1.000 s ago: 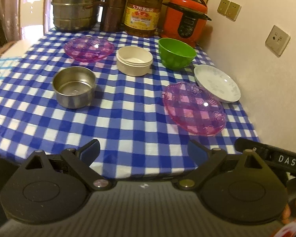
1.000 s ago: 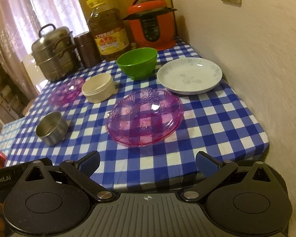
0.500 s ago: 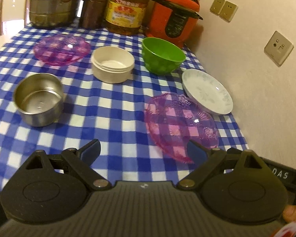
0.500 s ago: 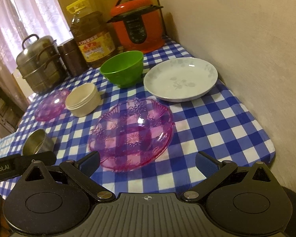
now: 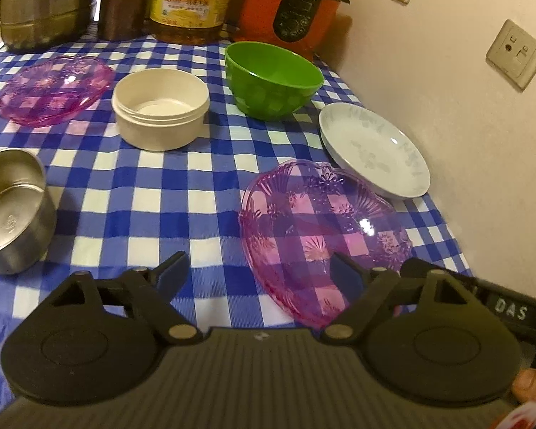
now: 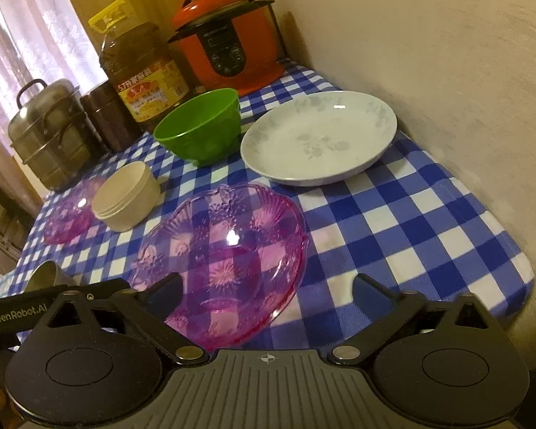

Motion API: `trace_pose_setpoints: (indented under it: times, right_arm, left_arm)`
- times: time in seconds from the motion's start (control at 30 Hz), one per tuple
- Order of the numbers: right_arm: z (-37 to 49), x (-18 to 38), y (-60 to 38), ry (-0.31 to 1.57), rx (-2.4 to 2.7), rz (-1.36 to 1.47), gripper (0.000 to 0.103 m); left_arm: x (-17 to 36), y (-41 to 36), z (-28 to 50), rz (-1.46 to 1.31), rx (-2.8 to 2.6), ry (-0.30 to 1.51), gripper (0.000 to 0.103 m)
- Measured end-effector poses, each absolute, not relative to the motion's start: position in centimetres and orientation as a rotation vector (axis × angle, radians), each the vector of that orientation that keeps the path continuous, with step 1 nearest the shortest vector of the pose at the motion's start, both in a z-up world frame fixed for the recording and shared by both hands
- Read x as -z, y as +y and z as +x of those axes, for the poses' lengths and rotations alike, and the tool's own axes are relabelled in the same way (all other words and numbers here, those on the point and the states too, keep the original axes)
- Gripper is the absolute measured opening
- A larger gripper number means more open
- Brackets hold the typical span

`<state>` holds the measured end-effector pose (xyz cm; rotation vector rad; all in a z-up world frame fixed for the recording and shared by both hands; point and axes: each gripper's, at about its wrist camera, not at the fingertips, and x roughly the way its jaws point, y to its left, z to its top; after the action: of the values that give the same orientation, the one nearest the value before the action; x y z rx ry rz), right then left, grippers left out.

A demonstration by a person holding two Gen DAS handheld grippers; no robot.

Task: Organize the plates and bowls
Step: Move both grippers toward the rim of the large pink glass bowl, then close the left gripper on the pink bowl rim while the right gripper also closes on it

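Left gripper (image 5: 257, 268): hovered low over the near part of the table, jaws spread wide and holding nothing; its right finger (image 5: 346, 273) overlapped the near rim of the closer pink dish in the left wrist view, though contact could not be judged.
Right gripper (image 6: 268, 287): jaws also stood wide apart and empty, with the left finger (image 6: 164, 291) in front of that same dish's near left edge.
Near pink plate (image 5: 321, 236): a clear pink patterned dish lay flat on the checked cloth, near the right side, just in front of the white plate.
White plate (image 6: 318, 139): sat at the right edge beside the wall, its near rim close to or touching the pink dish; which one could not be told.
Green bowl (image 5: 271, 78): stood upright farther back, left of the white plate and in front of the red cooker.
Cream bowl (image 5: 160, 107): round and upright, left of the green bowl.
Far pink plate (image 5: 55, 89): lay at the far left, beside the cream bowl.
Steel bowl (image 5: 12, 211): upright at the near left edge, well apart from the plates.
Back row: steel steamer pot (image 6: 50, 132), brown canister (image 6: 105, 118), oil bottle (image 6: 143, 75) and red cooker (image 6: 228, 43).
Tablecloth (image 6: 411, 221): blue and white checks.
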<state>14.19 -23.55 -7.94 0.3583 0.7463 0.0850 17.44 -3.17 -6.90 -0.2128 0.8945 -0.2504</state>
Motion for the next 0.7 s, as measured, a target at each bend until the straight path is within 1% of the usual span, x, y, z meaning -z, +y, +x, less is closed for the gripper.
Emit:
trace_pose_setpoints:
  times: [0.03,0.1,0.13,0.17,0.2,0.27,0.37,0.5,0.57,0.63,0.7]
  right_arm:
    - [14.5,8.1,-23.6,0.746,-0.087,0.361,0.085]
    - [15.2,8.4,-23.6,0.746,-0.079,0.362,0.084]
    - [15.5,8.5,-23.7,0.744,-0.075,0.360,0.080]
    - [15.7,8.6,-23.7,0.744,-0.073,0.358,0.075]
    - [16.0,8.8,-23.8,0.746,-0.071,0.358,0.072]
    - [16.5,9.1,-24.0,0.755,-0.071,0.364,0.063]
    - [16.8,9.6,-24.2,0.757,-0.060,0.374,0.059]
    - [17.0,10.1,-24.5,0.766,-0.065,0.388,0.051]
    - [17.1,10.2,-24.4,0.774,-0.069,0.389,0.045]
    - [17.1,10.3,-24.4,0.780,-0.070,0.388,0.042]
    - [17.1,10.3,-24.3,0.781,-0.066,0.380,0.040]
  left_arm:
    - [7.1,-3.2,17.8,-0.215,0.257,0.895,0.078]
    - [7.7,-3.3,18.7,-0.222,0.265,0.899,0.076]
    - [7.9,-3.4,19.0,-0.217,0.266,0.901,0.072]
    - [8.1,-3.5,19.4,-0.213,0.270,0.902,0.066]
    - [8.3,-3.6,19.7,-0.215,0.279,0.901,0.064]
    - [8.7,-3.6,20.3,-0.222,0.286,0.902,0.059]
    - [9.3,-3.9,20.9,-0.210,0.282,0.906,0.040]
    - [9.7,-4.1,21.2,-0.195,0.269,0.904,0.031]
    - [9.8,-4.1,21.2,-0.184,0.264,0.906,0.027]
    - [9.9,-4.2,21.2,-0.178,0.259,0.906,0.021]
    - [9.9,-4.2,21.2,-0.167,0.255,0.904,0.019]
